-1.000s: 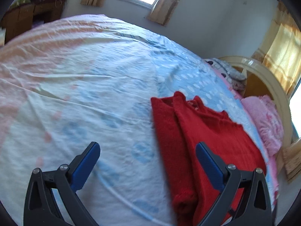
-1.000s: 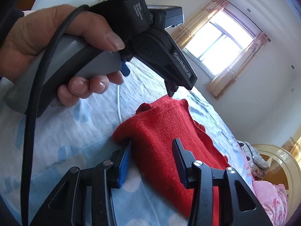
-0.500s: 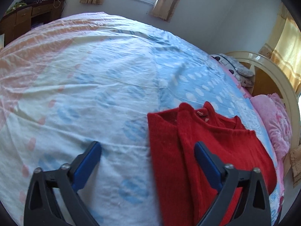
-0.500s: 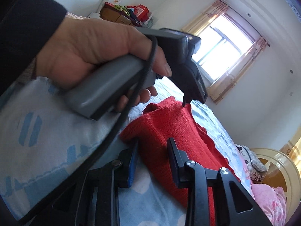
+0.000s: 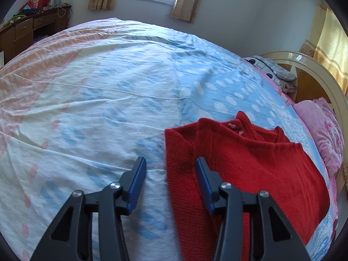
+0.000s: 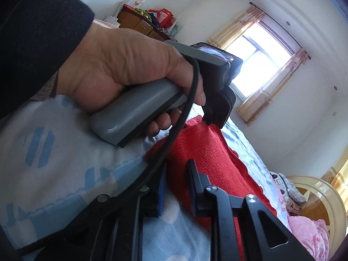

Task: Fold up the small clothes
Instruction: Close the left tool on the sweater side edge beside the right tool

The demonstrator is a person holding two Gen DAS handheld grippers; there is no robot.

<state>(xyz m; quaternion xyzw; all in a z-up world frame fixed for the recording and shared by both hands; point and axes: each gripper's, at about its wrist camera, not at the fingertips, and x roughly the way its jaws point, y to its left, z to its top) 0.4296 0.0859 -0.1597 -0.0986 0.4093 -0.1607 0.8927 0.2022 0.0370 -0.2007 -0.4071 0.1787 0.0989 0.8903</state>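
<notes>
A small red knitted sweater (image 5: 250, 158) lies flat on the bed, one side folded inward, collar toward the far side. My left gripper (image 5: 170, 174) is open, its jaws straddling the sweater's left folded edge low over the sheet. In the right wrist view the sweater (image 6: 206, 150) lies ahead, and my right gripper (image 6: 177, 181) is partly closed around its near hem edge; whether the pads press the cloth is unclear. The person's hand holding the left gripper (image 6: 208, 82) fills the upper left of that view.
The bed sheet (image 5: 108, 91) is white and blue with pink marks. A pink blanket (image 5: 322, 128) and a curved cream headboard (image 5: 322, 74) are at the right. A wooden desk (image 5: 28, 30) stands far left under the window.
My left gripper's jaws have narrowed and it has moved toward the sweater's left edge. My right gripper's jaws have closed in further around the hem.
</notes>
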